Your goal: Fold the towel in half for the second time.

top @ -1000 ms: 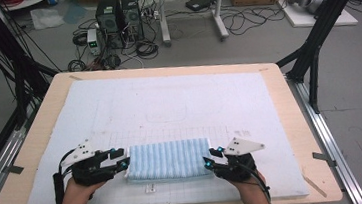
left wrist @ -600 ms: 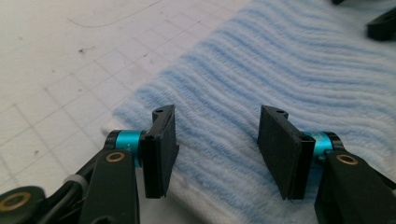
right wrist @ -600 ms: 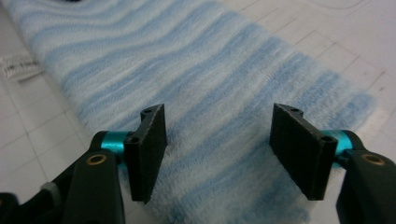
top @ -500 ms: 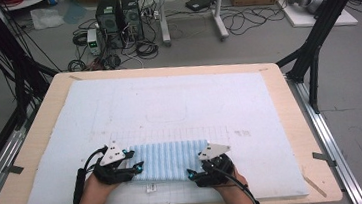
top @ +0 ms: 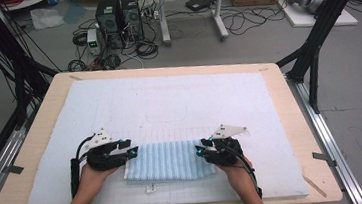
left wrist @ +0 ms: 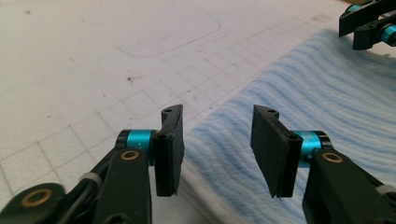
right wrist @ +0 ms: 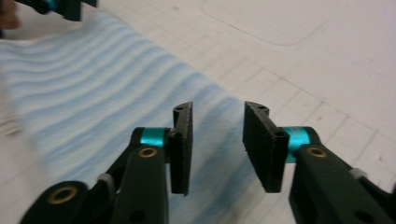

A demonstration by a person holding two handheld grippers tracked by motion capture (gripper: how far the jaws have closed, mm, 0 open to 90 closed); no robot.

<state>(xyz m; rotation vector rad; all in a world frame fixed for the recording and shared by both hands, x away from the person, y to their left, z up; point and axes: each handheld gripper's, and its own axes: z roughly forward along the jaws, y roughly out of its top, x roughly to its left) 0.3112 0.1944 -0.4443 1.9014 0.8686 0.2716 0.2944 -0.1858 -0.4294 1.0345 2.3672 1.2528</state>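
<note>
A folded light-blue ribbed towel (top: 167, 161) lies on the white gridded mat (top: 168, 98) near the front edge. My left gripper (top: 131, 152) is at the towel's left end and my right gripper (top: 200, 149) is at its right end. In the left gripper view the jaws (left wrist: 217, 144) stand apart over the towel's (left wrist: 303, 98) edge. They have just been closing, with nothing pinched between them. In the right gripper view the gripper (right wrist: 217, 140) hovers over the towel (right wrist: 93, 88) near its corner. Its jaws have also just been closing, and the pads grip nothing.
The mat covers most of a wooden table (top: 298, 136). Black frame legs (top: 315, 54) stand at the right and left, with computers and cables (top: 120, 17) on the floor beyond. Each gripper view shows the other gripper (left wrist: 369, 23) (right wrist: 60, 7) far off.
Both hands moved inward over the towel's ends, then drew slightly back and away from me. The towel itself lies about as before.
</note>
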